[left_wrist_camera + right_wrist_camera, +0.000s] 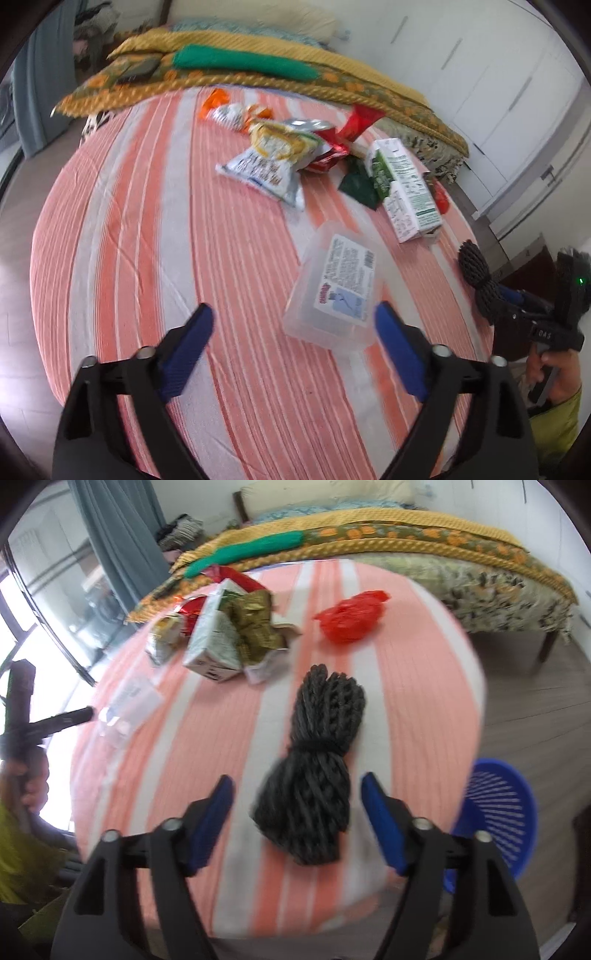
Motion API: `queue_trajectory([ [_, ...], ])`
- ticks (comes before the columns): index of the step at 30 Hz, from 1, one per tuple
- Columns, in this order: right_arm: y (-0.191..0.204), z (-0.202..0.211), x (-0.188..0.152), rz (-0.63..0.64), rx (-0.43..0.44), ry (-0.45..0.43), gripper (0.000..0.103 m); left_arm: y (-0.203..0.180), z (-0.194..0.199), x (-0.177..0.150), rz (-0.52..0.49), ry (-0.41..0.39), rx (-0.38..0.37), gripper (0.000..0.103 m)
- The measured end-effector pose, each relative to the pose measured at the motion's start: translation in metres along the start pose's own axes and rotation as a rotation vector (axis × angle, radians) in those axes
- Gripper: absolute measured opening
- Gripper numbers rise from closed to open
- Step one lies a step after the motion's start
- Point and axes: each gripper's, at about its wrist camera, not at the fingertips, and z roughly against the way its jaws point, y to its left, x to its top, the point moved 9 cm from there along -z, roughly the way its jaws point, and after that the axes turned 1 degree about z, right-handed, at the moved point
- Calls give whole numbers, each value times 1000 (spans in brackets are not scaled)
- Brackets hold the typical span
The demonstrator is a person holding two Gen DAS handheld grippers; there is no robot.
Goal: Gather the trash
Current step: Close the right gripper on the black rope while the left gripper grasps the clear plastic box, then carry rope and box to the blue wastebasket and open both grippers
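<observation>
— On the pink-and-white striped bedsheet (155, 229), what lies ahead of the left gripper (293, 325)?

— Its blue fingers (190, 350) stand spread wide with nothing between them. A clear plastic box with a printed label (332, 291) lies just beside the right-hand finger; whether they touch, the blur hides.

— And the rest of the trash?

— Farther up the sheet: a white-and-yellow snack bag (273, 162), a red foil wrapper (343, 140), a white-and-green carton (402, 188), and a crumpled red plastic bag (351, 616).

— The right gripper (297, 812)?

— Parted too. A dark bundle of twisted cord (314, 771) lies on the sheet between its fingers, pads apart from it. A blue slotted plastic basket (498, 812) stands on the floor beside the bed.
</observation>
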Motion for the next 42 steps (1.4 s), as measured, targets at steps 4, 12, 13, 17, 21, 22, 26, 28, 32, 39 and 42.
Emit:
queue_trajectory([
  [4,-7,15,5,2,-62,-19,77,-24,-6,0,-111,-3,10,98],
  [12,-7,17,34,-39,-75,-18,82,-43,-48,-2,-271,40,131,97],
  [13,-5,9,36,-30,-74,6,82,-43,-52,-2,-279,42,148,97],
  [17,3,-15,32,25,-119,88,78,-42,-58,-4,-303,54,184,86],
  [21,1,-25,24,47,-154,130,39,-38,-59,-6,-299,62,209,65],
  [22,1,-23,24,45,-151,116,38,-38,-58,-6,-301,59,208,65],
  [26,7,-8,24,47,-115,61,36,-43,-48,-7,-288,37,212,61],
  [28,12,0,26,60,-108,36,36,-48,-41,-7,-289,19,218,61],
  [32,22,8,32,69,-73,5,36,-64,-28,-6,-292,-9,220,60],
  [39,29,19,36,65,-36,-32,36,-103,-6,6,-332,-72,219,60],
  [42,25,25,38,56,-31,-46,36,-121,-2,13,-346,-92,206,60],
])
